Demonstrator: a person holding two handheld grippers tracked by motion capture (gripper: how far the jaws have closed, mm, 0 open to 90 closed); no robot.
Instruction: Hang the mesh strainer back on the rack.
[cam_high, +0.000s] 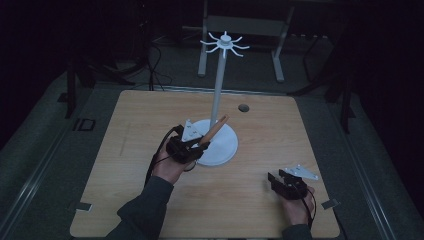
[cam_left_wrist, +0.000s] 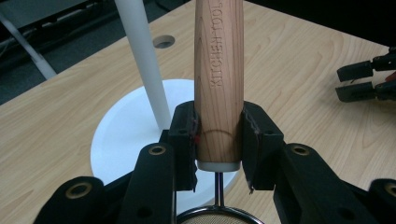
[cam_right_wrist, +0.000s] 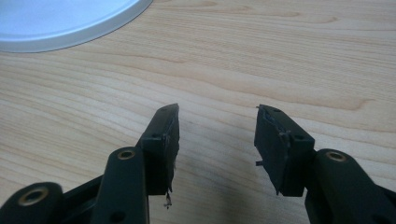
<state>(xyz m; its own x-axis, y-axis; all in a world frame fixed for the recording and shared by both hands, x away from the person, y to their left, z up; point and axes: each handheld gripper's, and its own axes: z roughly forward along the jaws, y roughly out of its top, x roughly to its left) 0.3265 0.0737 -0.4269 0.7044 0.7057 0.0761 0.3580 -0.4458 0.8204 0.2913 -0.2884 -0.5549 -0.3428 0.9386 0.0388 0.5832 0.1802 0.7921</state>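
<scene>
- Two hand-held grippers are in play; the left hand-held gripper (cam_left_wrist: 218, 140) has its jaws clamped on the lower end of a wooden handle (cam_left_wrist: 218, 70), one pad on each side of it; in the high view the same left hand-held gripper (cam_high: 192, 146) sits at the near-left edge of the white stand base (cam_high: 222, 145), borne by a hand with a dark sleeve.
- Handle: pale wood stamped with the words KITCHEN TOOL, ending in a white collar just below the pads; a thin metal stem runs from the collar to the rim of a round fine-mesh strainer (cam_left_wrist: 217, 217), of which just the top arc is visible; in the high view the wooden handle (cam_high: 216, 127) tilts up and away over the stand base, close beside the pole (cam_high: 218, 90).
- Stand: a round white base flat on the surface (cam_high: 150, 125), a slim white pole upright from its middle, and a ring of curved white hooks (cam_high: 225, 43) at the top of the pole.
- Right hand-held gripper (cam_right_wrist: 217, 135): jaws wide apart with bare wood grain between them; in the high view the right hand-held gripper (cam_high: 277, 180) rests well apart from the stand base, near and to its right; the edge of the stand base (cam_right_wrist: 70, 23) shows beyond its jaws.
- Beyond the stand base, a small round hole (cam_high: 243, 107) lies in the surface.
</scene>
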